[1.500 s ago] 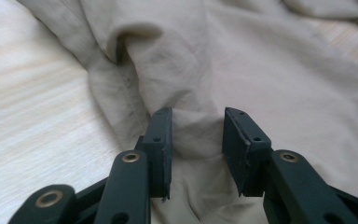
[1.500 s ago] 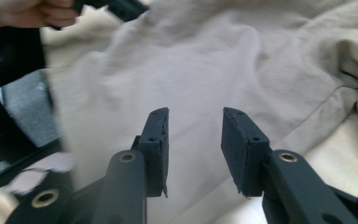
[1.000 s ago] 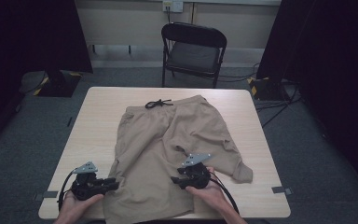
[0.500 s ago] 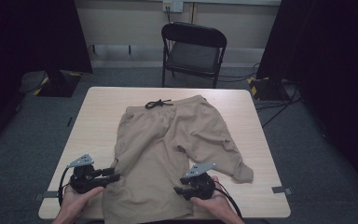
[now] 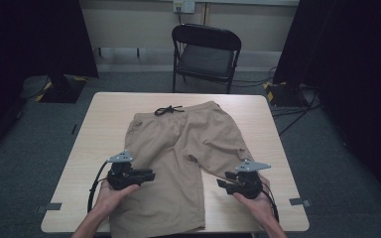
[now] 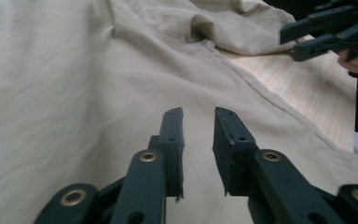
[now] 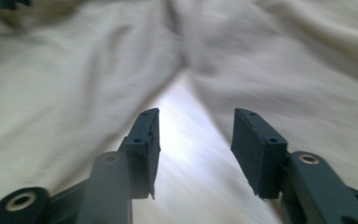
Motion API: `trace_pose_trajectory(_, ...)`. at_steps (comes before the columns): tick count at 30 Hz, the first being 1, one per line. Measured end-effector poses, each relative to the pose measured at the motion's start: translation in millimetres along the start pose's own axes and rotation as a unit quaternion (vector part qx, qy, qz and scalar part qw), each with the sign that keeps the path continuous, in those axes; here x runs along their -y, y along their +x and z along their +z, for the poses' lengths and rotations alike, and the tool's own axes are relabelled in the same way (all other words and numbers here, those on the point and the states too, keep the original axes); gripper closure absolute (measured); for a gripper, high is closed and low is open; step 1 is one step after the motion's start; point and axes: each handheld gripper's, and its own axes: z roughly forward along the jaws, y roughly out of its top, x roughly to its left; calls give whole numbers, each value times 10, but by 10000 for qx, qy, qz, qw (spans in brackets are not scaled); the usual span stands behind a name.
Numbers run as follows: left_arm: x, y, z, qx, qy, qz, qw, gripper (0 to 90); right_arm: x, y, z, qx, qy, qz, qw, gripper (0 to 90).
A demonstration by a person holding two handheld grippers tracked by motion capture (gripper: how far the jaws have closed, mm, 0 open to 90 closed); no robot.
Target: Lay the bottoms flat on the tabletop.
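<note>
Beige shorts [image 5: 178,153] lie flat at frame centre on the table [image 5: 104,106], drawstring w/ waistband toward the top. Left tongs [image 5: 150,175] lower left over 1 leg, jaws apart. Right tongs [image 5: 221,183] lower right, jaws apart, nothing held.

High view: fixed above the near side, looking forward and down, far enough to take in the whole table [image 5: 104,106]. Left gripper view: low and close over the shorts [image 6: 74,93], looking across to the right gripper [image 6: 324,35] at upper right of frame. Right gripper view: close, aimed at the crotch gap. All three share the shorts.
</note>
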Motion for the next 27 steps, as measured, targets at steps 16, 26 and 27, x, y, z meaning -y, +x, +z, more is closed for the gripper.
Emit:
trace_pose_trajectory(16,200,-65,267,-258,510,454,9973,521,105,-257,194,646,276,-172,9974,414)
trace_pose_trajectory(26,56,-235,244,42,472,422,9980,487,81,-291,159,712,316,-178,9968,887)
trace_pose_trajectory(27,22,-259,234,53,468,467,9978,487,72,-280,141,631,311,-173,9974,893)
